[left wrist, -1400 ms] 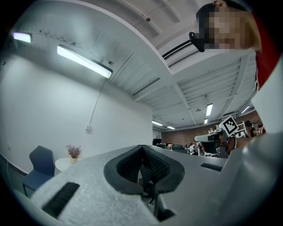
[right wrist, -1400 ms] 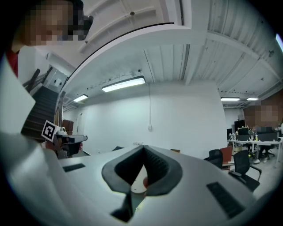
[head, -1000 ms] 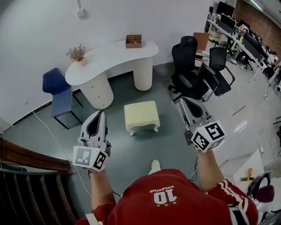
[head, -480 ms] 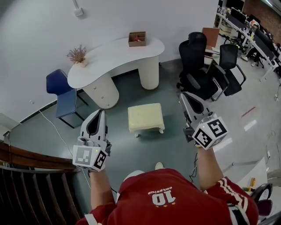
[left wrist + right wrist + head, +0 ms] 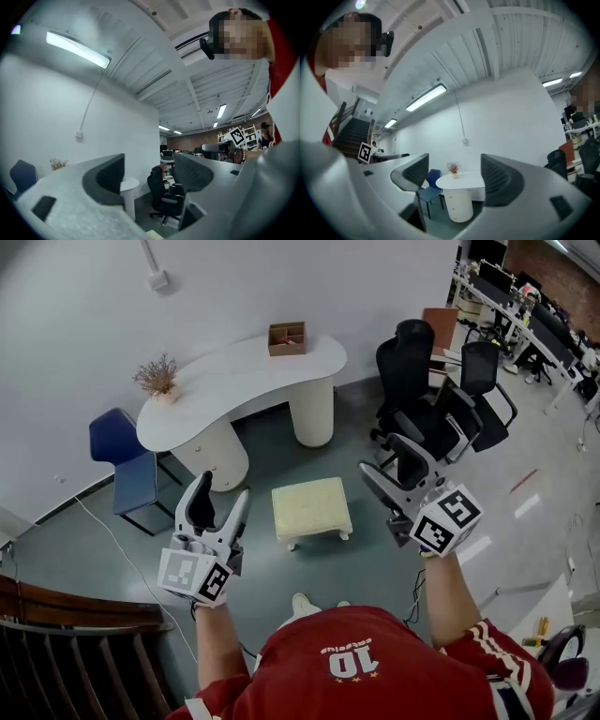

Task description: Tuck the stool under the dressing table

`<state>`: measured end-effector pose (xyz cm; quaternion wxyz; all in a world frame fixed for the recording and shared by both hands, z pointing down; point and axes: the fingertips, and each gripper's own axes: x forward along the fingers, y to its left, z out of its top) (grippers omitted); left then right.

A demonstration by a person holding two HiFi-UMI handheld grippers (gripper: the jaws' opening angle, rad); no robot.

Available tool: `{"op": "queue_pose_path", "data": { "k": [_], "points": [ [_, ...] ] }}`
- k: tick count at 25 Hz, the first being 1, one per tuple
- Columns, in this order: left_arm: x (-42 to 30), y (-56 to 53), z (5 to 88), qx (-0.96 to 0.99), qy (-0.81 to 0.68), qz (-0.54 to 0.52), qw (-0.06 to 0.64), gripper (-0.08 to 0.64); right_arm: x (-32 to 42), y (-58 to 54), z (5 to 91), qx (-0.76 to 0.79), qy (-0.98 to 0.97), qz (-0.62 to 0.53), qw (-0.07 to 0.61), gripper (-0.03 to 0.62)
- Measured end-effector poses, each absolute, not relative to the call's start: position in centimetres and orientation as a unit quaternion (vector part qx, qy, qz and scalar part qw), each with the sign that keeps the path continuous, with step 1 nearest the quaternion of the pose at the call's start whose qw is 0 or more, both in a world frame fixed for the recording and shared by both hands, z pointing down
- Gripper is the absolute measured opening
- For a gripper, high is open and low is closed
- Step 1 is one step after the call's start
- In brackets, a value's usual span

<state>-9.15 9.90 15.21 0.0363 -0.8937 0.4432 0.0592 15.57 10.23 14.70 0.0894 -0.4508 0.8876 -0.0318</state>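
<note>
**Stool (image 5: 311, 507) untucked, nothing gripped**

Left gripper (image 5: 223, 489) and right gripper (image 5: 381, 455): jaws just spread open, empty. Stands on floor (image 5: 267, 563) short of dressing table (image 5: 234, 367), ahead and between both grippers, clear of jaws. Likely light, rigid frame, soft padded top; best pinched at opposite seat rims, then slid.

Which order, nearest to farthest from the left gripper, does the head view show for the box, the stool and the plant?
1. Stool, on the floor just right of the left gripper.
2. Plant, on the table's left end.
3. Box, at the table's far right end.
</note>
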Motion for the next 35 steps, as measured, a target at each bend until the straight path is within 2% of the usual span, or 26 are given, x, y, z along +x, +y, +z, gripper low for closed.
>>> {"op": "queue_pose_path", "data": {
  "k": [2, 4, 5, 26, 35],
  "points": [
    [-9.2, 9.0, 15.1, -0.900, 0.429, 0.060, 0.043, 0.435, 14.6, 9.6, 14.3, -0.447, 0.888, -0.040, 0.098, 0.395],
    [-9.8, 8.2, 15.1, -0.901, 0.426, 0.065, 0.045, 0.479, 13.7, 8.8, 14.3, -0.454, 0.886, -0.038, 0.091, 0.464],
    [-10.3, 7.8, 15.3, -0.902, 0.425, 0.070, 0.040, 0.485, 13.2, 8.4, 14.5, -0.458, 0.885, -0.034, 0.083, 0.476],
    [-18.4, 1.4, 23.8, -0.924, 0.377, 0.051, -0.034, 0.477, 2.6, 3.1, 21.1, -0.499, 0.865, -0.061, 0.008, 0.448],
    [-19.4, 1.5, 25.4, -0.924, 0.374, 0.056, -0.053, 0.477, 2.2, 3.8, 23.2, -0.502, 0.861, -0.077, -0.023, 0.446]
  ]
}}
